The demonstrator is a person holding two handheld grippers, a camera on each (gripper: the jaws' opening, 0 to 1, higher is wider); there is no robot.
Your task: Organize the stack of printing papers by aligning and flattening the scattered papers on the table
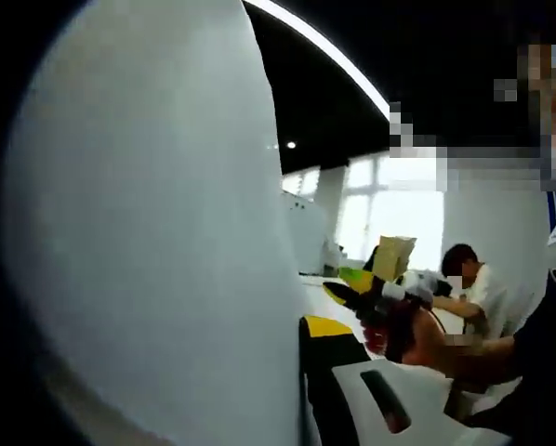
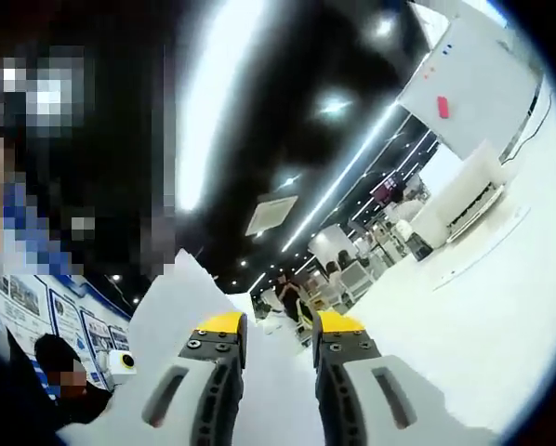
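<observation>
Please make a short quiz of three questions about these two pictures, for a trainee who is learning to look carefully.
1. True or false: in the right gripper view, the tips of the right gripper are yellow.
2. Which colour is the paper that covers the left part of the left gripper view? A. white B. blue C. green
3. Fill the gap: in the left gripper view, the right gripper comes in from the right, held by a ____.

Key: 1. true; 2. A; 3. hand
</observation>
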